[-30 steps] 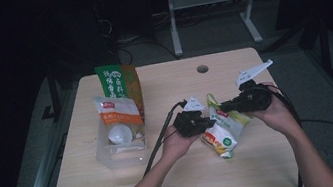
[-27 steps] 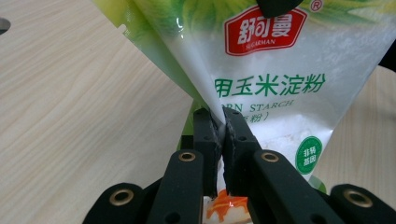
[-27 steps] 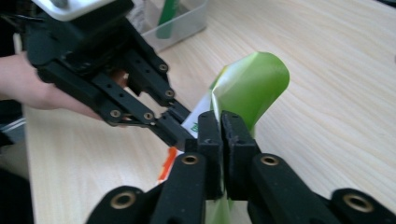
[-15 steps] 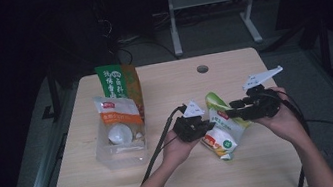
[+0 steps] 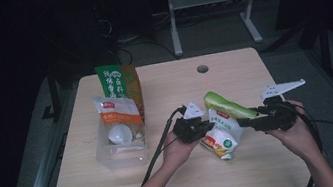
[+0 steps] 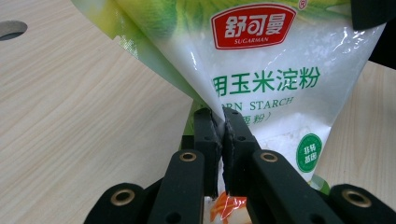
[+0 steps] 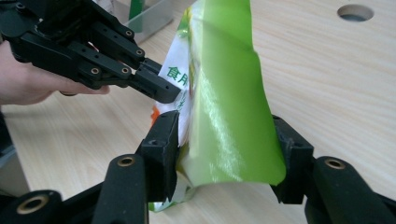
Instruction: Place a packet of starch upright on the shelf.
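While the left gripper [image 6: 222,122] stays clamped on the corn starch bag [image 5: 223,127] above the table [image 5: 252,75], the right gripper [image 7: 224,154] has just been opening, jaws apparently straddling the bag's green edge; next, re-gripping looks likely.

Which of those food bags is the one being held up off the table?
The corn starch bag with the green back, pinched by the left gripper. The other two bags stand in the clear bin.
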